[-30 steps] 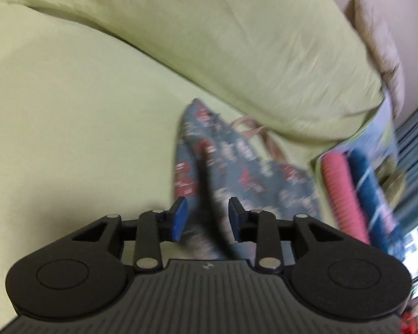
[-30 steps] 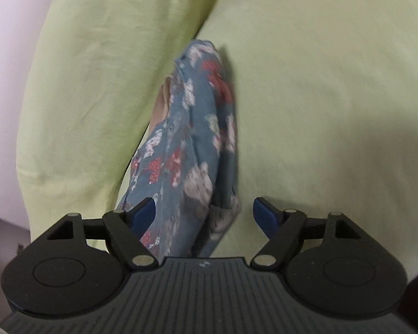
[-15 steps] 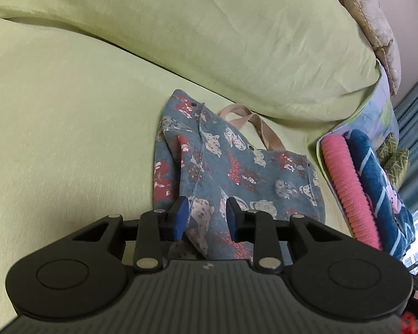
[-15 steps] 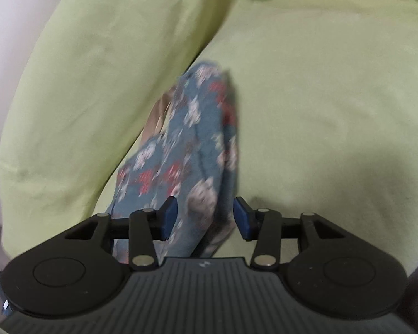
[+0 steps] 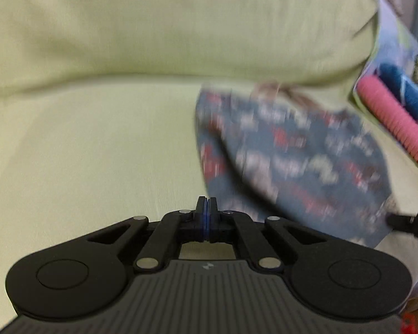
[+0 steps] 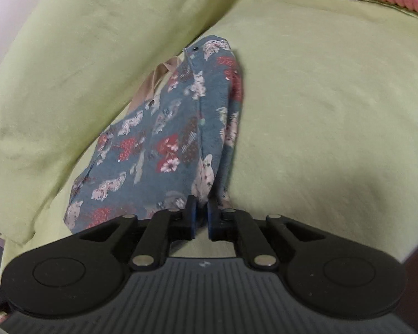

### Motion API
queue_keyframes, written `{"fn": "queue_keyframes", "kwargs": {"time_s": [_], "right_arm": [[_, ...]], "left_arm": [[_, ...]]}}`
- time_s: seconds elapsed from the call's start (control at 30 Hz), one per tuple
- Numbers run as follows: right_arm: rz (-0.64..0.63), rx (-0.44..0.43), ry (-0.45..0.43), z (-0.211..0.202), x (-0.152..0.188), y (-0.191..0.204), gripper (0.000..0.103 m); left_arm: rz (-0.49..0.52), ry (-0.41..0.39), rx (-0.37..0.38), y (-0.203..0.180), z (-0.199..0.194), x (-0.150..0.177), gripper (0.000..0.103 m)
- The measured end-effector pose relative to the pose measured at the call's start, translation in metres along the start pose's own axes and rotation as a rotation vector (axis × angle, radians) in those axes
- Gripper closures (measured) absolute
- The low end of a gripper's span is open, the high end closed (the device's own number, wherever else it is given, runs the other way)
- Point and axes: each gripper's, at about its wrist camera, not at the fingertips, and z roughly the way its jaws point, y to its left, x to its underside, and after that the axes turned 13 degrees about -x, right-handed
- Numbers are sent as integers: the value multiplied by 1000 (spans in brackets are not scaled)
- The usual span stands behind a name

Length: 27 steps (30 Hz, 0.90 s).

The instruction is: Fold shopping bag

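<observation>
The shopping bag (image 6: 164, 150) is blue-grey cloth with a cat and flower print and tan handles (image 6: 153, 83). It lies folded on the green sofa seat against the back cushion. My right gripper (image 6: 201, 208) is shut on the bag's near edge. In the left wrist view the bag (image 5: 292, 150) is blurred and lies to the right of my left gripper (image 5: 206, 203), which is shut with nothing in it, apart from the bag over bare seat. The tip of the right gripper (image 5: 404, 220) shows at the bag's right corner.
The green seat (image 6: 334, 111) spreads to the right of the bag, and the green back cushion (image 5: 181, 27) rises behind it. A pink rolled towel (image 5: 393, 119) and blue cloth (image 5: 404, 89) lie at the sofa's end.
My left gripper let go of the bag, shut, and swung left away from it. My right gripper closed from wide open onto the bag's near edge.
</observation>
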Motion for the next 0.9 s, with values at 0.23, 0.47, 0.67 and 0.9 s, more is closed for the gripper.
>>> {"fn": "queue_keyframes", "kwargs": {"time_s": [0.23, 0.47, 0.67, 0.9], "right_arm": [[-326, 1, -110, -9, -5, 49, 72], [-510, 71, 22, 44, 20, 48, 85], [-622, 125, 42, 38, 23, 62, 84], [-678, 86, 19, 69, -24, 74, 73]], "left_arm": [[169, -80, 161, -42, 3, -39, 103], [223, -5, 94, -42, 41, 13, 103], [222, -7, 106, -38, 29, 0, 103], [281, -38, 108, -42, 78, -47, 102]]}}
